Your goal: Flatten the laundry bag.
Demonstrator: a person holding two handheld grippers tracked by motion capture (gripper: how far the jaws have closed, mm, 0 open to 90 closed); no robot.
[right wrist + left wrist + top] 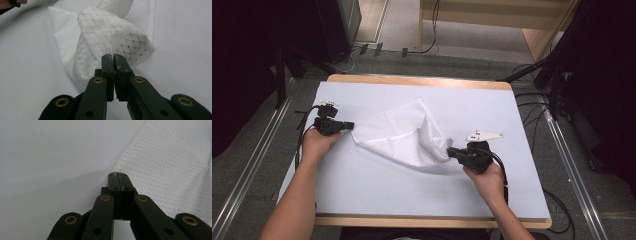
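Note:
A white mesh cloth [402,135] lies crumpled across the middle of the white-covered table [412,195]. At its left end, my left gripper [349,125] is shut on a corner of the cloth, which lies flat there. In the left gripper view the closed jaw tips [117,173] meet the cloth's [170,170] corner. My right gripper [451,152] is shut on the cloth's right end, which is folded over and bunched toward it. In the right gripper view the mesh [100,32] rises in folds just beyond the closed tips [113,55].
The wooden table edge [422,80] runs along the far side. Cables [537,107] and black stands [557,70] are on the floor to the right, with metal rails [252,165] along both sides. The other hand [15,2] shows at the top left of the right gripper view.

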